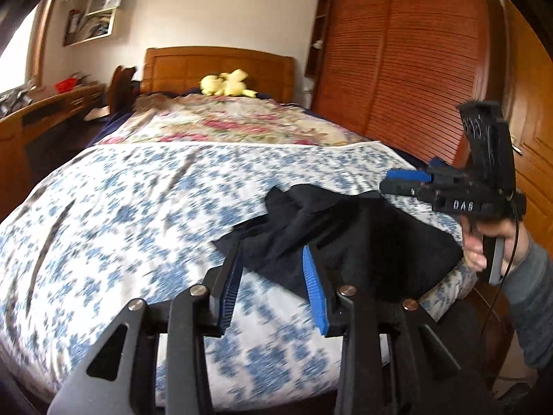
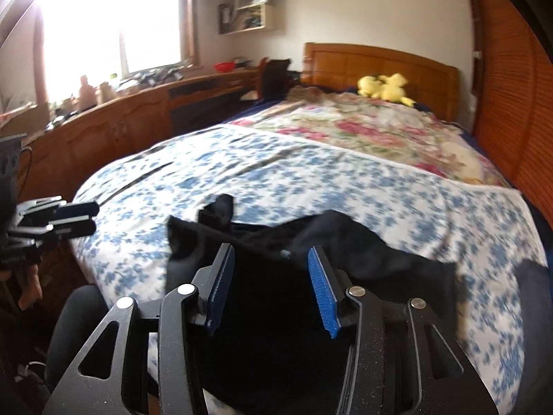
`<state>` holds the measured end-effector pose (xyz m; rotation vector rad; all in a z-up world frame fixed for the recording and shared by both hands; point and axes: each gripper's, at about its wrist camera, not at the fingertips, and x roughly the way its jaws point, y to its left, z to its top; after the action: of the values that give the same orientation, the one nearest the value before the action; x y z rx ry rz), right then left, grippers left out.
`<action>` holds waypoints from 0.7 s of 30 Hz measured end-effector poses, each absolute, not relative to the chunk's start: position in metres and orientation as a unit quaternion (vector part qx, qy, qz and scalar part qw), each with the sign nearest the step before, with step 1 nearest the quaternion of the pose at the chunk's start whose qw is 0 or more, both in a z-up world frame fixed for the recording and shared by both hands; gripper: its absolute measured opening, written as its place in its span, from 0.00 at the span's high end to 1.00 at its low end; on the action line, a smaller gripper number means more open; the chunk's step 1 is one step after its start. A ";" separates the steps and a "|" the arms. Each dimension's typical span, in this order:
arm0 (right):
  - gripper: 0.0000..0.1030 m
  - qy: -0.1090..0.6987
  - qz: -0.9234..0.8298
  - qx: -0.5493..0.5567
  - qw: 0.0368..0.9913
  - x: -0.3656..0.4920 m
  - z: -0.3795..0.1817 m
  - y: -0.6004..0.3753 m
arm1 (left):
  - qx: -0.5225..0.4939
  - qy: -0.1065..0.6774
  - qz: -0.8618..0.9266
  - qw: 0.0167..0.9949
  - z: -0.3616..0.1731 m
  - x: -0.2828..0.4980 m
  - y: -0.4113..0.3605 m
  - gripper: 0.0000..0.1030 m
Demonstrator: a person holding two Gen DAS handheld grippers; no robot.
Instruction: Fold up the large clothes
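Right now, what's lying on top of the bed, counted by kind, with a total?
Dark navy crumpled garment: 1
Yellow plush toy by the headboard: 1
Blue-and-white floral bedspread: 1
Pink-flowered floral blanket: 1
Total: 4

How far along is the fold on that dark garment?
Done: the dark garment lies on the blue floral bedspread, bunched and uneven. In hand: nothing; the left gripper and right gripper hover over it, jaws open. Left: flattening and every fold.
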<state>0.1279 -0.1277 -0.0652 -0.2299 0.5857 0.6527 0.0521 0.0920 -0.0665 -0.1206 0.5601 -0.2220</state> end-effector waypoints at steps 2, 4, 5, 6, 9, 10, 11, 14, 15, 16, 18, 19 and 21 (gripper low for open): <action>0.52 0.286 0.327 -0.124 0.892 0.133 -0.065 -0.105 | -0.062 0.279 -0.096 0.953 -0.073 0.048 0.103 0.67; 0.49 0.289 0.334 -0.136 0.887 0.137 -0.065 -0.088 | -0.064 0.281 -0.088 0.953 -0.078 0.045 0.111 0.67; 0.48 0.291 0.338 -0.142 0.883 0.138 -0.066 -0.078 | -0.067 0.281 -0.083 0.954 -0.080 0.043 0.116 0.66; 0.46 0.296 0.346 -0.148 0.878 0.140 -0.066 -0.067 | -0.069 0.281 -0.082 0.954 -0.081 0.042 0.118 0.66; 0.44 0.307 0.362 -0.161 0.865 0.144 -0.070 -0.046 | -0.076 0.283 -0.076 0.953 -0.085 0.040 0.126 0.66; 0.44 0.316 0.370 -0.166 0.858 0.147 -0.072 -0.039 | -0.077 0.283 -0.075 0.953 -0.087 0.039 0.127 0.66; 0.44 0.325 0.376 -0.171 0.851 0.149 -0.075 -0.032 | -0.078 0.284 -0.076 0.953 -0.088 0.039 0.127 0.66; 0.44 0.352 0.396 -0.181 0.829 0.153 -0.082 -0.020 | -0.076 0.284 -0.078 0.953 -0.089 0.039 0.126 0.66; 0.44 0.358 0.393 -0.192 0.825 0.154 -0.085 -0.016 | -0.075 0.284 -0.079 0.952 -0.089 0.038 0.125 0.66; 0.44 0.360 0.392 -0.197 0.823 0.154 -0.086 -0.014 | -0.075 0.285 -0.080 0.952 -0.090 0.039 0.123 0.66; 0.44 0.371 0.390 -0.208 0.817 0.157 -0.090 -0.011 | -0.075 0.286 -0.082 0.952 -0.089 0.039 0.122 0.66; 0.44 0.374 0.386 -0.215 0.815 0.158 -0.092 -0.011 | -0.073 0.287 -0.082 0.951 -0.089 0.038 0.121 0.66; 0.46 0.383 0.382 -0.234 0.808 0.160 -0.097 -0.011 | -0.072 0.289 -0.084 0.951 -0.089 0.039 0.119 0.65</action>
<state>0.1596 -0.0106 -0.0972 -0.5013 0.8188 0.8160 0.0387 0.1186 -0.0889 -0.1472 0.5866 -0.1698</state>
